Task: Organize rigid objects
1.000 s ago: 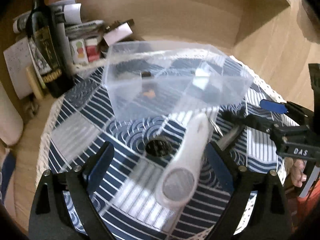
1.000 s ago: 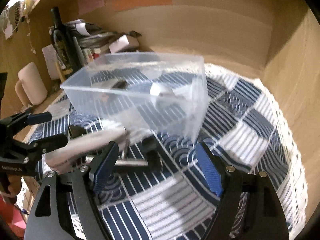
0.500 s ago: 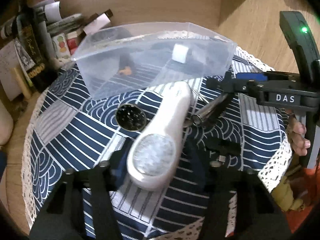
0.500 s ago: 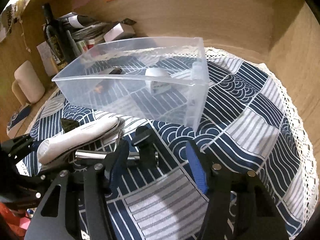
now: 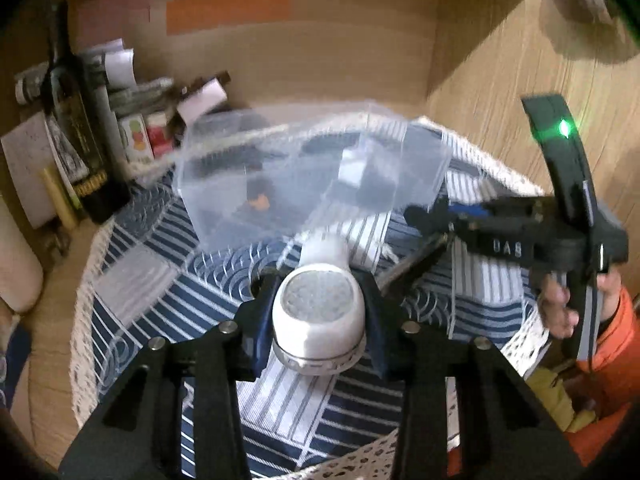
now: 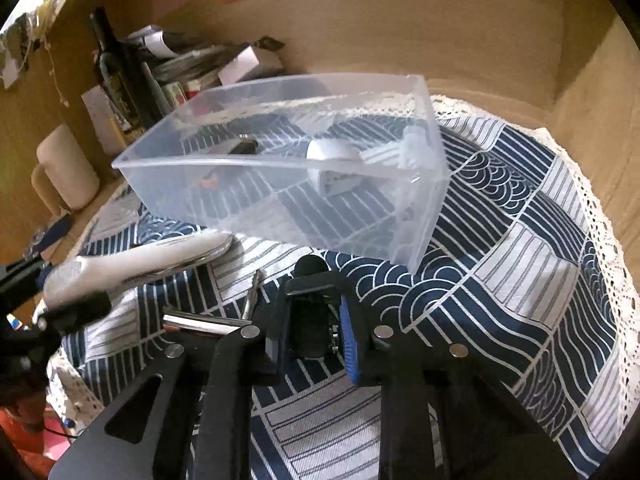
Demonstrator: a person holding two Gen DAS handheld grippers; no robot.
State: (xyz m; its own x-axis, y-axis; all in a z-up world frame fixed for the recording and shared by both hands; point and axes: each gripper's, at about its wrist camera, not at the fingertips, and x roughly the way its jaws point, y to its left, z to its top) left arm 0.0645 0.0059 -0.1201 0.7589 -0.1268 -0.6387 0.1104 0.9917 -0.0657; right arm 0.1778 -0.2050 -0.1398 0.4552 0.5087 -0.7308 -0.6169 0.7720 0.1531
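My left gripper is shut on a white lint shaver, mesh head toward the camera, held above the cloth. The shaver also shows at the left in the right wrist view. My right gripper is shut on a black corkscrew-like tool with a chrome handle sticking out left, on the cloth. A clear plastic bin stands just beyond, holding a white object and small dark items. The bin also shows in the left wrist view.
A blue and white patterned cloth covers the round table. A wine bottle, papers and boxes crowd the back left. Wooden walls close in behind and to the right. A white roll stands left.
My left gripper closed on the lint shaver and lifted it off the cloth. My right gripper closed on the black tool. The round dark item near the shaver is now hidden.
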